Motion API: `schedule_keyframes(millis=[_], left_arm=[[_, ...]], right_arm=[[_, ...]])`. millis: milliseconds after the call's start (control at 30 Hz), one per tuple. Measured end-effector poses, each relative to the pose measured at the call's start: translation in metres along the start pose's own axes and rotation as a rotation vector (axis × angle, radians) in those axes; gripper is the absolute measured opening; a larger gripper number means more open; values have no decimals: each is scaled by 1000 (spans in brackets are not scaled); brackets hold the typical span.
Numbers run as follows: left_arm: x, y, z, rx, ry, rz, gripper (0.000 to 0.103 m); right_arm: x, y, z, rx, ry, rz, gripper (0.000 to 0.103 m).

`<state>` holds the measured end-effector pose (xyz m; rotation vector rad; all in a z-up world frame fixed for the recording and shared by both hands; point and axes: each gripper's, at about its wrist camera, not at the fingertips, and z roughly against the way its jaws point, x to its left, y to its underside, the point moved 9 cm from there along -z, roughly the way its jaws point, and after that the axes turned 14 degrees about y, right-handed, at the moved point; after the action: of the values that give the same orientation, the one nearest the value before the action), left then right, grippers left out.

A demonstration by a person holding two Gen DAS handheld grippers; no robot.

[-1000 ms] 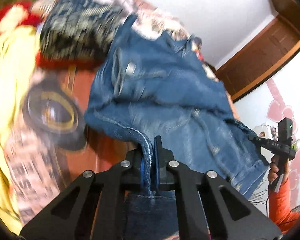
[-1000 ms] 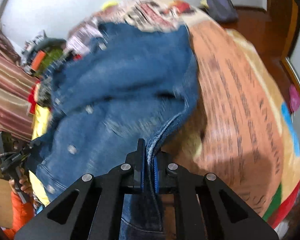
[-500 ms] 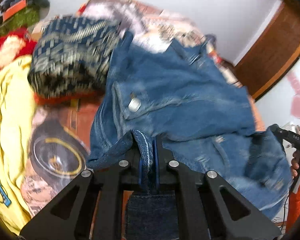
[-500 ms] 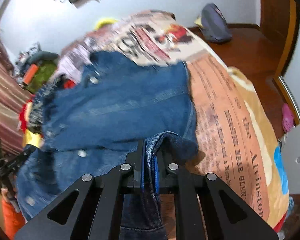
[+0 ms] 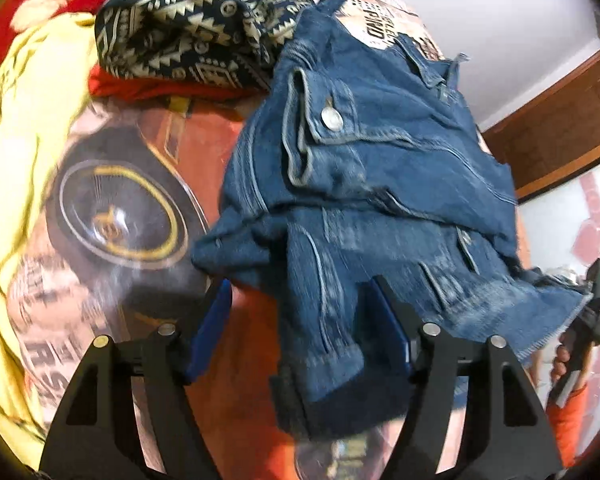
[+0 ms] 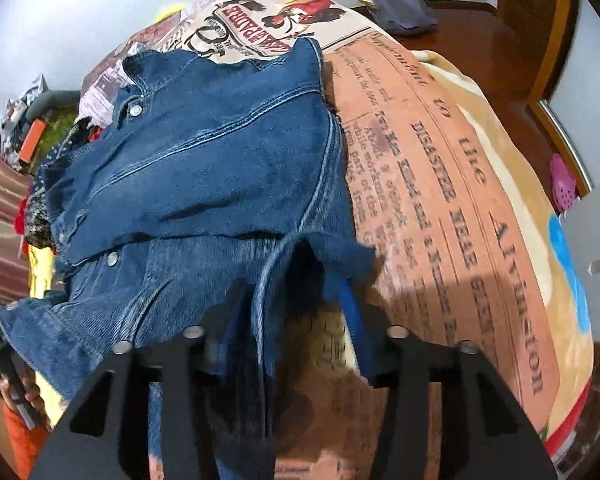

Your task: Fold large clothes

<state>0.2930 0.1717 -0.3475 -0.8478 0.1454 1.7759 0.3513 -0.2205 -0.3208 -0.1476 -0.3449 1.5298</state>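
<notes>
Left tongs [image 5: 300, 320] gape wide, a cuffed sleeve [image 5: 332, 364] lying loose between them. Right tongs [image 6: 288, 320] also stand spread, gripping nothing. The denim jacket [image 6: 212, 168] lies folded on the newspaper-print bed cover [image 6: 440, 208].

Blue denim jacket [image 5: 380, 184] — newsprint-patterned blanket [image 6: 440, 184]

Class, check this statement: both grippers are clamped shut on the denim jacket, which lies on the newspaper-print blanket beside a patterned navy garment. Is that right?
Not quite. Both the left gripper and the right gripper stand open, their jaws spread apart around the cloth, as each wrist view shows. The rest holds: the denim jacket lies on the newspaper-print blanket beside the patterned navy garment.
</notes>
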Motion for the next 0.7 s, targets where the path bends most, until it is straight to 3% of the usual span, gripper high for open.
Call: schedule_keyframes(millis=[400,533,633,700], left_arm=[[-5,57,5,35,147,128,70],[-10,68,2,40,178,123,70],[-17,67,0,38,143,70,70],[-24,62,-1,35,106,14,60]], right_arm=[[20,51,0,75,-109,7,46],[27,52,1,26,-87,33,48],[29,49,5,3,-103,24,34],[30,43,13,-27,-120,16,24]])
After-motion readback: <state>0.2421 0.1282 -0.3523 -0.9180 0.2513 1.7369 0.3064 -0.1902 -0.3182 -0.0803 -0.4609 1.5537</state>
